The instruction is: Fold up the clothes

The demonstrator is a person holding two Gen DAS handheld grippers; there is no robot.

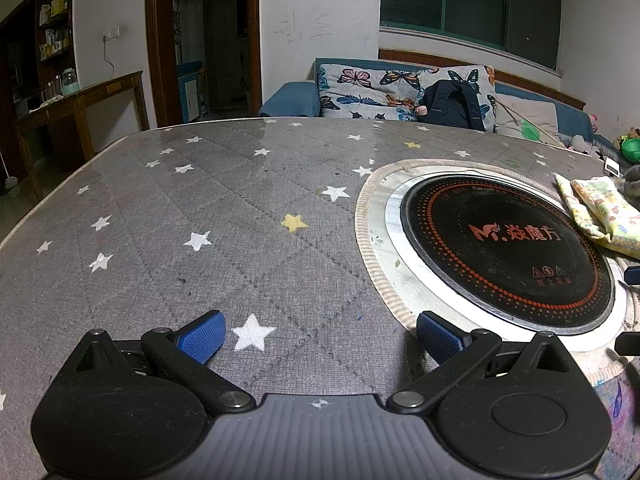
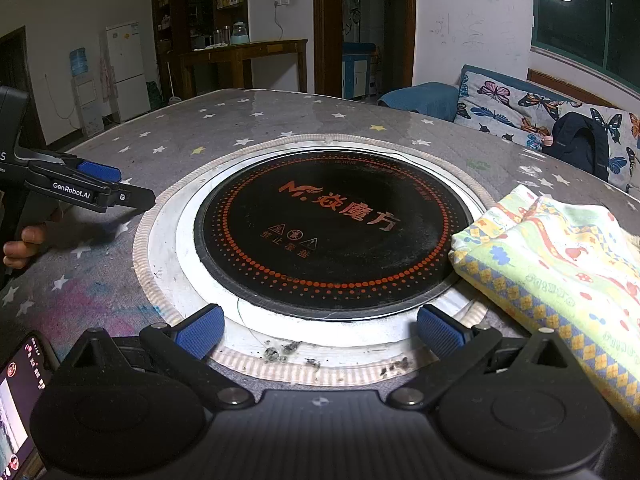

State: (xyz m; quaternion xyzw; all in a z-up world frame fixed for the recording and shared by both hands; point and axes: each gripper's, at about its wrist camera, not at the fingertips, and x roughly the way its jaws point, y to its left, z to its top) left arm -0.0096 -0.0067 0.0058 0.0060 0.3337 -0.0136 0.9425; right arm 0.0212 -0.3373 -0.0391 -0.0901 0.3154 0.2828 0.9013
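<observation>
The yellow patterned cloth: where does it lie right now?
The yellow patterned cloth lies folded on the table's right side, overlapping the rim of the round black cooktop, just right of the open right gripper.

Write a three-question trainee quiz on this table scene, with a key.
1. True or false: the left tool is shut on the patterned cloth.
2. Multiple choice: where does the cloth lie relative to the round black cooktop in the right wrist view? A) on its right edge B) on its left edge C) at its centre
3. Fill in: the grey table cover is printed with ____.

Key: 1 false, both the left tool and the right tool are open and hold nothing; 2 A; 3 stars.
</observation>
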